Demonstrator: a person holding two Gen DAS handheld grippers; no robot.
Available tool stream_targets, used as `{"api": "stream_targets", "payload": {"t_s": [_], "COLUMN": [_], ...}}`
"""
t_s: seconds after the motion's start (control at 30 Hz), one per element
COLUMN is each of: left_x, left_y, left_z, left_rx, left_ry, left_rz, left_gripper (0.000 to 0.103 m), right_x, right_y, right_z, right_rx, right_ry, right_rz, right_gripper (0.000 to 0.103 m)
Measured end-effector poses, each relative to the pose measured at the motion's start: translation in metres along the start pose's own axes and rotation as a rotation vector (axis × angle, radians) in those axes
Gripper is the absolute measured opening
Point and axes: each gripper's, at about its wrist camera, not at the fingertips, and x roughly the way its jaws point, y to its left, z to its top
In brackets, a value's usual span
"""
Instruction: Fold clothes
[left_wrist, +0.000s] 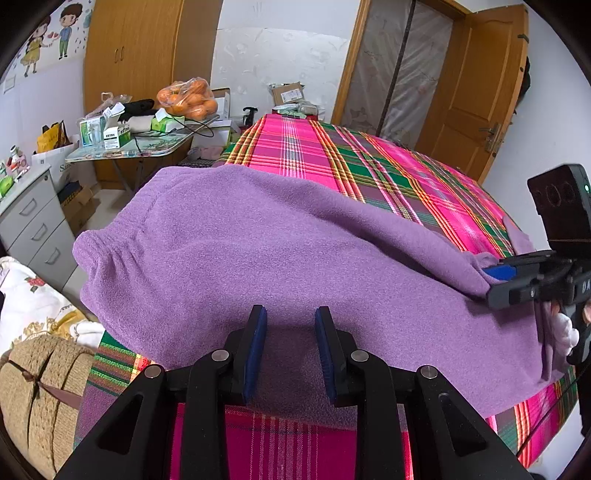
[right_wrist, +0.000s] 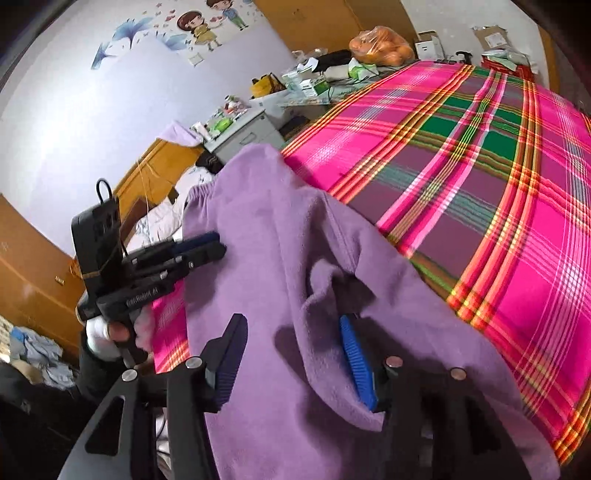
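A purple fleece garment (left_wrist: 258, 240) with a gathered elastic waistband (left_wrist: 92, 251) lies across the near edge of a bed with a pink and green plaid sheet (left_wrist: 369, 166). My left gripper (left_wrist: 291, 310) rests low over its near edge. Its blue pads stand apart, with smooth fleece lying under and between them, not pinched. At the garment's right end is my right gripper (left_wrist: 489, 284). In the right wrist view the right gripper (right_wrist: 291, 319) stands wide open around a loose fold of the fleece (right_wrist: 277, 221), and the left gripper (right_wrist: 218, 245) sits at the cloth's left edge.
A folding table with a bag of oranges (left_wrist: 188, 98) and boxes stands beyond the bed's far left. A grey drawer cabinet (left_wrist: 33, 221) and a woven roll (left_wrist: 37, 387) are at the left. A wooden door (left_wrist: 480, 110) is at the right. Gloved hands (right_wrist: 99, 336) hold both grippers.
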Motion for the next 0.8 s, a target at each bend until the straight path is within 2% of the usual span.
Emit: {"api": "stream_targets", "payload": {"t_s": [0.1, 0.17, 0.2, 0.23, 0.27, 0.3, 0.43, 0.63, 0.73, 0.8], "left_x": [0.0, 0.0, -0.001, -0.001, 0.0, -0.001, -0.001, 0.0, 0.0, 0.0], "left_y": [0.0, 0.0, 0.0, 0.0, 0.0, 0.0, 0.0, 0.001, 0.0, -0.001], "left_z": [0.0, 0.0, 0.0, 0.0, 0.0, 0.0, -0.001, -0.001, -0.002, -0.002], "left_rx": [0.0, -0.001, -0.002, -0.002, -0.003, -0.004, -0.005, -0.004, 0.002, 0.007], "left_ry": [0.0, 0.0, -0.001, -0.001, -0.001, -0.002, -0.003, -0.003, -0.002, -0.002], "left_rz": [0.0, -0.001, -0.001, -0.002, -0.002, -0.003, -0.005, -0.003, 0.004, 0.009], "left_gripper": [0.027, 0.027, 0.027, 0.027, 0.027, 0.027, 0.027, 0.027, 0.027, 0.027], "right_x": [0.002, 0.01, 0.014, 0.018, 0.021, 0.023, 0.017, -0.017, -0.024, -0.021], "right_y": [-0.013, -0.03, -0.04, -0.049, -0.057, -0.063, -0.068, -0.063, -0.075, -0.101], "right_z": [0.009, 0.015, 0.017, 0.019, 0.02, 0.019, 0.02, 0.035, 0.04, 0.039], "right_rx": [0.081, 0.197, 0.269, 0.341, 0.395, 0.43, 0.47, 0.421, 0.432, 0.541], "right_ry": [-0.027, -0.041, -0.042, -0.044, -0.045, -0.048, -0.119, -0.277, -0.31, -0.307], "right_rz": [0.084, 0.174, 0.207, 0.24, 0.251, 0.236, 0.229, 0.167, 0.027, -0.004], "right_gripper": [0.053, 0.053, 0.05, 0.035, 0.024, 0.008, 0.008, 0.007, 0.004, 0.004]}}
